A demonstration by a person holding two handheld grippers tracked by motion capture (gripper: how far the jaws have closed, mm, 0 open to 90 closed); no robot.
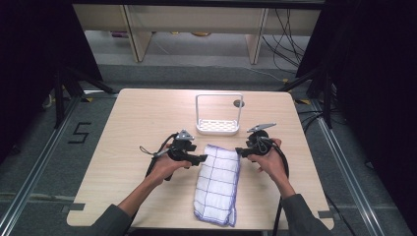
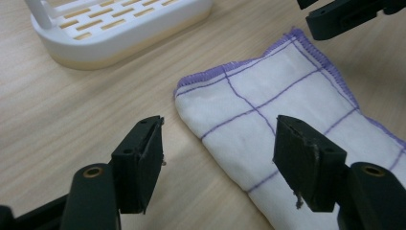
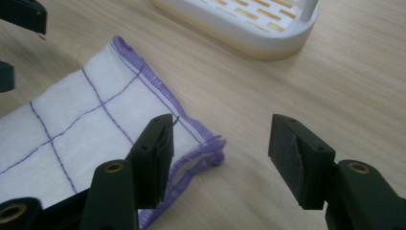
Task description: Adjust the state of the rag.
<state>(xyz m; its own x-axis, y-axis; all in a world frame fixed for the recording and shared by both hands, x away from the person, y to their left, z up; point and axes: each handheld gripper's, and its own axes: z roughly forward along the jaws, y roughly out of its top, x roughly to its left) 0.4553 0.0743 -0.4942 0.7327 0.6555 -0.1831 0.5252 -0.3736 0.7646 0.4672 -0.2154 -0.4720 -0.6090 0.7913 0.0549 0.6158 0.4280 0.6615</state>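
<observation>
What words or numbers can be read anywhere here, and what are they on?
"5": black mark on the grey floor left of the table.
Nothing readable on the cloth, the white rack, or either gripper.

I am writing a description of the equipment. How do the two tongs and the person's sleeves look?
Both the left tongs and the right tongs are black, each topped by a grey three-cornered plate and trailing a black cable. Their jaws are flat black blocks with worn pads, fixed on arms with brass-coloured rivets. The sleeves are dark grey.
</observation>
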